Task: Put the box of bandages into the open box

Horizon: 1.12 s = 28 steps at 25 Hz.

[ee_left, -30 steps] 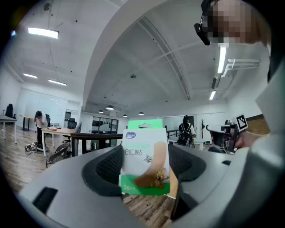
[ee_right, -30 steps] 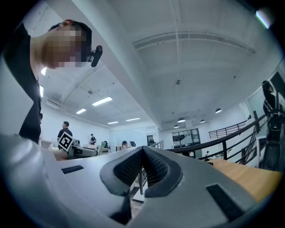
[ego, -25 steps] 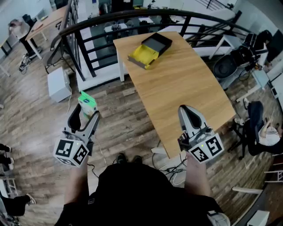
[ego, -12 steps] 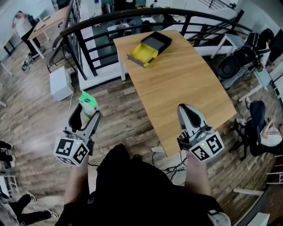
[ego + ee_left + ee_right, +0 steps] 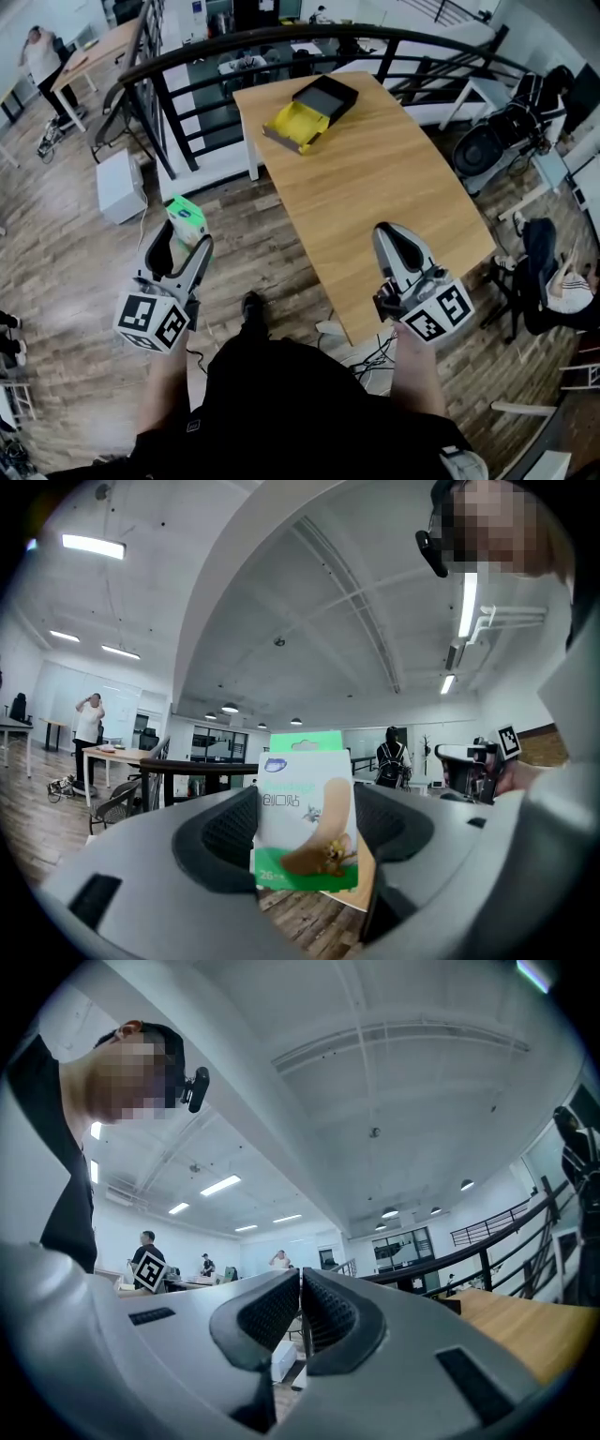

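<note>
My left gripper (image 5: 181, 236) is shut on a green and white box of bandages (image 5: 186, 219), held upright over the wooden floor to the left of the table. In the left gripper view the box of bandages (image 5: 305, 819) stands clamped between the two dark pads (image 5: 228, 832). The open box (image 5: 311, 111), black outside with a yellow lining, lies at the far end of the wooden table (image 5: 375, 187). My right gripper (image 5: 398, 242) hovers over the table's near edge, shut with nothing in it; its pads (image 5: 274, 1309) meet in the right gripper view.
A black railing (image 5: 187, 103) curves behind the table. A white cabinet (image 5: 120, 184) stands on the floor at the left. Chairs and bags (image 5: 506, 131) crowd the right side, and a person (image 5: 562, 281) sits at the far right. Cables (image 5: 366, 352) lie under the table's near edge.
The view has shifted slightly, so the table and open box sit a little further left and up. A foot has stepped forward below. Both grippers hold the same pose.
</note>
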Available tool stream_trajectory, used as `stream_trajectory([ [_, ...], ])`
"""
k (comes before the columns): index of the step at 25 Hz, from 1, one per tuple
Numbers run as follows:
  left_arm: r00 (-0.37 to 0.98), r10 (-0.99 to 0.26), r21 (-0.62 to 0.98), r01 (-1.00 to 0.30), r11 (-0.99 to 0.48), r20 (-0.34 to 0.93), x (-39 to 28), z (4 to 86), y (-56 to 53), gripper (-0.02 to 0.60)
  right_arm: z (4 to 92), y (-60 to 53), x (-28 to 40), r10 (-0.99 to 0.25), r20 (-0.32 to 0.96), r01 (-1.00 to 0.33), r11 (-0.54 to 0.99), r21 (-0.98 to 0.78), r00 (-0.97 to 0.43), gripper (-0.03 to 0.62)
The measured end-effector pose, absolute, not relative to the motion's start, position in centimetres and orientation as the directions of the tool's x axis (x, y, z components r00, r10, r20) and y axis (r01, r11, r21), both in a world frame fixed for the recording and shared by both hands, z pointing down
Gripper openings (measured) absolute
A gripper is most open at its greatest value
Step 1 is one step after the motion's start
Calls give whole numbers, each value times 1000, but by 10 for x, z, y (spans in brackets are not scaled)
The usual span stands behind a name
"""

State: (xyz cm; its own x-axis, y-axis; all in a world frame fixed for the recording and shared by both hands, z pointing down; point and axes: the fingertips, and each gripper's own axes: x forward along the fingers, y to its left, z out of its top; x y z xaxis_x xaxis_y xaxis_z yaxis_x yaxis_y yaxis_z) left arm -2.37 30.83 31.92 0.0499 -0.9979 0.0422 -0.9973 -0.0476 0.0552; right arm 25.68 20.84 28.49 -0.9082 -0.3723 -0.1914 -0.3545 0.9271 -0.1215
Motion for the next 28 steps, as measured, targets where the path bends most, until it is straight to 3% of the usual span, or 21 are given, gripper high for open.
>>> stream_trajectory([
  [17, 103, -990, 121, -988, -91, 98, -129, 351, 184, 328, 310, 92, 143, -406, -94, -387, 906, -173, -909, 38],
  [28, 116, -991, 131, -986, -108, 59, -205, 345, 136, 328, 295, 48, 64, -398, -84, -385, 912, -142, -913, 38],
])
